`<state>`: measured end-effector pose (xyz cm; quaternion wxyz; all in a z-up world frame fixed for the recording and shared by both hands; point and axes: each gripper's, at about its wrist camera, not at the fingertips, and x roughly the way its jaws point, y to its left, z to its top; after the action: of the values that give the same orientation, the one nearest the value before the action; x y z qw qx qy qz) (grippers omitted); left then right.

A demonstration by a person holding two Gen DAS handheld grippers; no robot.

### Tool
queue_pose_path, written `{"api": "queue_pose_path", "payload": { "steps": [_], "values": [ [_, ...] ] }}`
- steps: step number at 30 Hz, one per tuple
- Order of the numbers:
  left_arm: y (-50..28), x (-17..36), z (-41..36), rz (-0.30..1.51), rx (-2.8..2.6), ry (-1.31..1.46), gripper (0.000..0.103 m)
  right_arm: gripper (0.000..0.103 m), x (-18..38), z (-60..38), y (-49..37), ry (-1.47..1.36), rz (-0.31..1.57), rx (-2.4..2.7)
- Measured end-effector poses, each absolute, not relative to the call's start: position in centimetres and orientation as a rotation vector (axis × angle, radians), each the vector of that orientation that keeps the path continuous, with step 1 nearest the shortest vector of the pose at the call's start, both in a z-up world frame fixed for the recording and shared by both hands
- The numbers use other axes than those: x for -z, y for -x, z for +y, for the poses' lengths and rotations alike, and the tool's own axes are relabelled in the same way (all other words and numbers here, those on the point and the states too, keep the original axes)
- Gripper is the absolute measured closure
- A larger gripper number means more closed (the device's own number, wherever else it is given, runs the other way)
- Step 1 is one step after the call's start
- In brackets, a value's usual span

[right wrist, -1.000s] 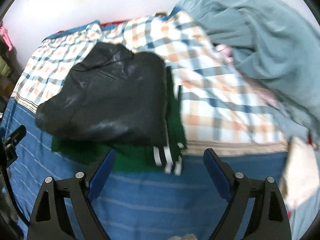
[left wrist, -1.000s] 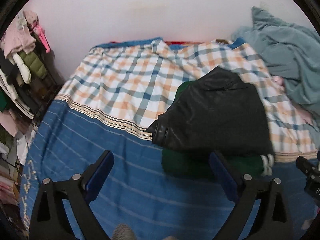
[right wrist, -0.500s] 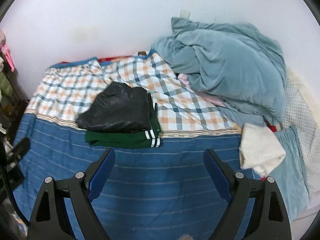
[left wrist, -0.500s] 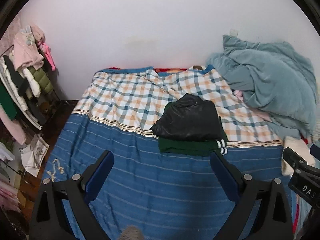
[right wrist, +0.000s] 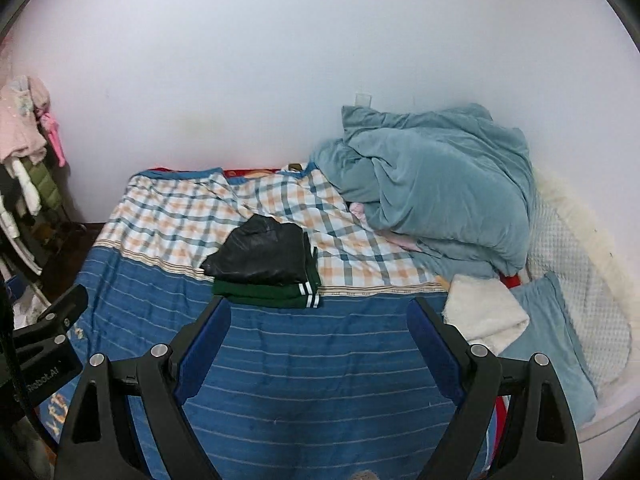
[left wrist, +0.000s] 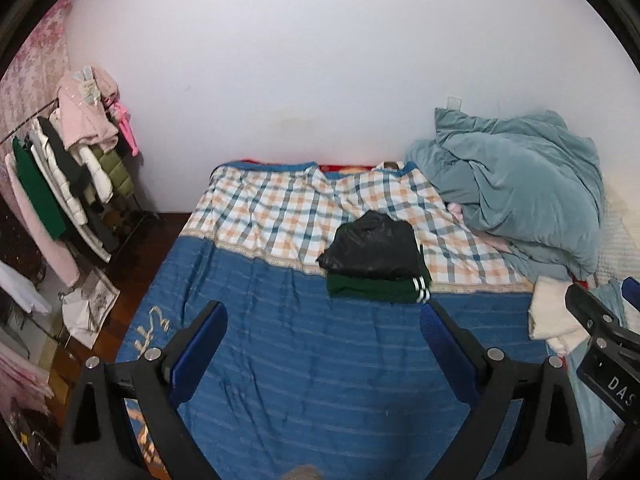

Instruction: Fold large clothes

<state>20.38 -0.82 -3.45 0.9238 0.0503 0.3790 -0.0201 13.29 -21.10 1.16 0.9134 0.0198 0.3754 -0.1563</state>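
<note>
A folded black leather-like garment (left wrist: 374, 248) lies on top of a folded green garment with white stripes (left wrist: 376, 290) in the middle of the bed (left wrist: 304, 360). The same stack shows in the right wrist view, black (right wrist: 260, 254) on green (right wrist: 268, 296). My left gripper (left wrist: 322, 320) is open and empty, held well back above the blue bedspread. My right gripper (right wrist: 318, 314) is open and empty too, beside the left one, also far from the stack.
A crumpled teal duvet (right wrist: 436, 200) is heaped at the bed's back right. A white fleecy item (right wrist: 484, 316) and a teal pillow (right wrist: 552, 332) lie at the right edge. A clothes rack (left wrist: 68, 168) with hanging garments stands left of the bed.
Both grippers have pulled far back and up from the folded stack, which now looks small and distant. The stack has not moved. Both grippers stay open.
</note>
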Motion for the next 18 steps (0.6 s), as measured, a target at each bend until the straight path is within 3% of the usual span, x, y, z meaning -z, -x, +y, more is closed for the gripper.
{"api": "queue_pose_path", "payload": {
  "steps": [8, 18],
  "values": [
    [-16.9, 0.1, -0.5, 0.774, 0.044, -0.108, 0.004, 0.012, -6.6, -20.1, -8.2, -0.038, 0.763, 0.319],
    [-14.1, -1.6, -0.6, 0.717, 0.047, -0.085, 0.004, 0.012, -9.6, -19.8, -4.8, -0.035, 0.736, 0.291]
  ]
}}
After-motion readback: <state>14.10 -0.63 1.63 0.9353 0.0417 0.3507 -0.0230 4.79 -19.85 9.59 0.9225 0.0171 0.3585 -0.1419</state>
